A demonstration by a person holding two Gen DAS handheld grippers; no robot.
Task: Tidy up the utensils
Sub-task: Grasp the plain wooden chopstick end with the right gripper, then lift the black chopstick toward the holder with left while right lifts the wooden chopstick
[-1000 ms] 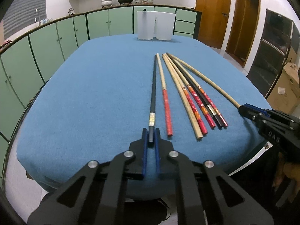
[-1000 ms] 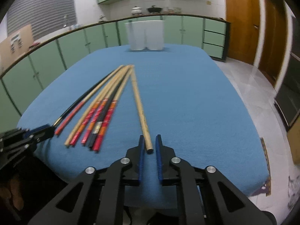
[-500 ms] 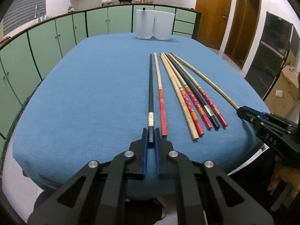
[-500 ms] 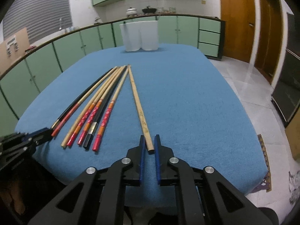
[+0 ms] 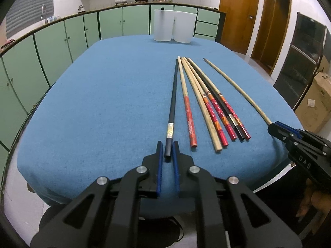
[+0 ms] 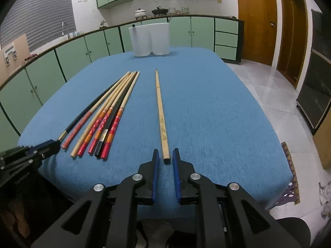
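Several chopsticks lie on the blue tablecloth [image 5: 103, 103]. My left gripper [image 5: 167, 147] has its jaws slightly parted around the near end of a black chopstick [image 5: 173, 101], which rests on the cloth. My right gripper [image 6: 164, 155] has its jaws slightly parted around the near end of a plain bamboo chopstick [image 6: 160, 111], which lies apart to the right of the bundle. A bundle of red-handled, bamboo and black chopsticks [image 5: 209, 107] lies between them; it also shows in the right wrist view [image 6: 107, 119]. The right gripper shows at the edge of the left wrist view [image 5: 275, 127].
A white two-compartment utensil holder [image 5: 173, 29] stands at the far end of the table; it also shows in the right wrist view [image 6: 150, 39]. Green cabinets [image 5: 62, 39] curve behind and to the left. Floor tiles [image 6: 279, 95] and wooden doors are to the right.
Both grippers' jaws have parted a little and no longer clamp their chopsticks. The bamboo chopstick now lies further right, apart from the bundle. The black one lies straighter beside it.
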